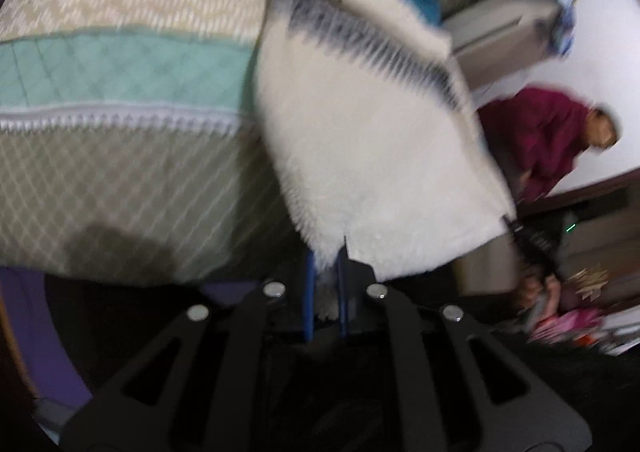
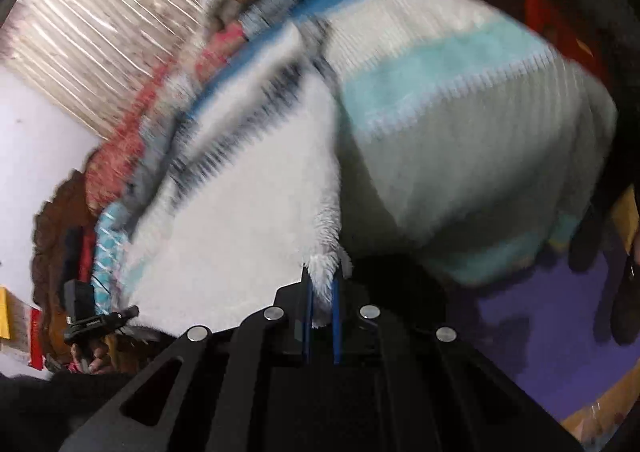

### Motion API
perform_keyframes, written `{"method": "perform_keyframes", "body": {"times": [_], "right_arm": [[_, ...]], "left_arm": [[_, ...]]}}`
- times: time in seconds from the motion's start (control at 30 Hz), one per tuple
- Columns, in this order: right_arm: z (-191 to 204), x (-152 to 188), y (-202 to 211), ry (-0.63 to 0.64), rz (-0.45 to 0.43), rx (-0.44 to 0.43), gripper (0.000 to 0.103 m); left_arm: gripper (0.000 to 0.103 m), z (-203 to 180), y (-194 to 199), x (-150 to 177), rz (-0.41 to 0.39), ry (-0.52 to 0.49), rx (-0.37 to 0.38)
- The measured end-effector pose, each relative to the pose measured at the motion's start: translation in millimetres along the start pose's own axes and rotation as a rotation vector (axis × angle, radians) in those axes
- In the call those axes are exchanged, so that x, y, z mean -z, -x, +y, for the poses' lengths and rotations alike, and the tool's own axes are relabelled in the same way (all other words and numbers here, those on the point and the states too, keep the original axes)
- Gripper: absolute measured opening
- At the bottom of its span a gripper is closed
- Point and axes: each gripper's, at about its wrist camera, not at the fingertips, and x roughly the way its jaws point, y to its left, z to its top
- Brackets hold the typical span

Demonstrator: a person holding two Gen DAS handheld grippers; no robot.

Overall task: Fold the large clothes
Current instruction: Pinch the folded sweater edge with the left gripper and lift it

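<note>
Both tools are pinching the same fleecy striped blanket (image 1: 372,156): the left gripper (image 1: 326,284) clamps a white edge right at its tips, and the right gripper (image 2: 322,284) nips a white fold just ahead of its own. The cloth rises ahead of each tool, held at two points, probably so it can be stretched flat for folding.

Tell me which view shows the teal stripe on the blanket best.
The left wrist view: the teal stripe runs flat and broad across the blanket. The right wrist view shows it curved over a hanging fold, more blurred.
</note>
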Motion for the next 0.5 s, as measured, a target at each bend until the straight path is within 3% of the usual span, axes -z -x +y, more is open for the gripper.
{"method": "perform_keyframes", "body": {"times": [0.13, 0.23, 0.27, 0.33, 0.37, 0.4, 0.43, 0.47, 0.5], "right_arm": [[18, -56, -8, -0.002, -0.075, -0.078, 0.012], [33, -117, -44, 0.014, -0.093, -0.079, 0.012], [34, -134, -58, 0.003, -0.096, -0.064, 0.012], [26, -176, -93, -0.034, -0.125, -0.044, 0.016], [23, -191, -112, -0.070, -0.140, -0.026, 0.024], [12, -204, -131, -0.146, -0.139, -0.007, 0.026], [0, -210, -141, -0.215, -0.136, -0.027, 0.026], [-12, -211, -147, -0.299, -0.149, -0.089, 0.027], [-19, -210, -146, -0.330, -0.163, -0.118, 0.032]], "left_arm": [[0.008, -10, 19, -47, -0.097, 0.075, 0.105], [0.009, -15, 18, -95, -0.145, 0.119, 0.107], [0.009, -16, 10, -120, -0.175, 0.127, 0.056], [0.021, -10, -12, -160, -0.199, 0.148, -0.076], [0.028, -7, -22, -173, -0.200, 0.151, -0.148], [0.028, 1, -35, -188, -0.199, 0.175, -0.273], [0.028, 9, -44, -197, -0.188, 0.215, -0.350], [0.028, 15, -46, -200, -0.178, 0.251, -0.358], [0.028, 22, -46, -197, -0.176, 0.302, -0.290]]}}
